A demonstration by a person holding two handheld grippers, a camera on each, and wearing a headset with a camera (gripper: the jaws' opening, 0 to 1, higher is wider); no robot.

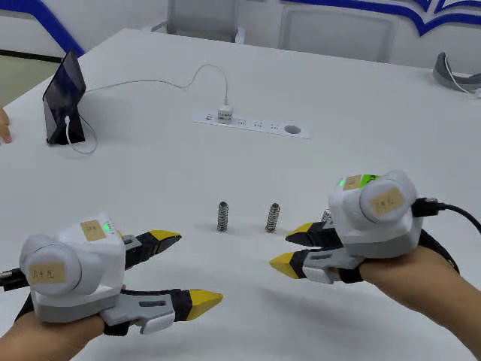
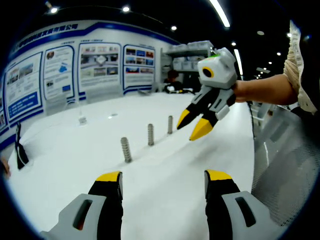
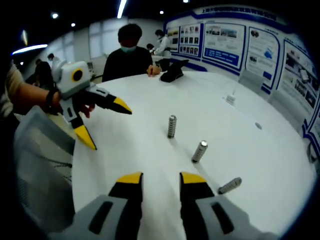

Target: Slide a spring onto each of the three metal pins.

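Where posters [image 2: 60,70] hang behind, white table [image 1: 150,173], three spring-clad pins [image 2: 150,134]

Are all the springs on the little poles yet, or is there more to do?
Nearly finished, it seems. Done: the near metal pin, the middle metal pin and the far metal pin each appear to wear a coiled grey spring, though the far one is small to judge. In hand: nothing; the left gripper and the right gripper are open and empty. Left: probably nothing beyond a check.

No legible writing on stickers [image 1: 93,230] or wall posters [image 2: 100,62]
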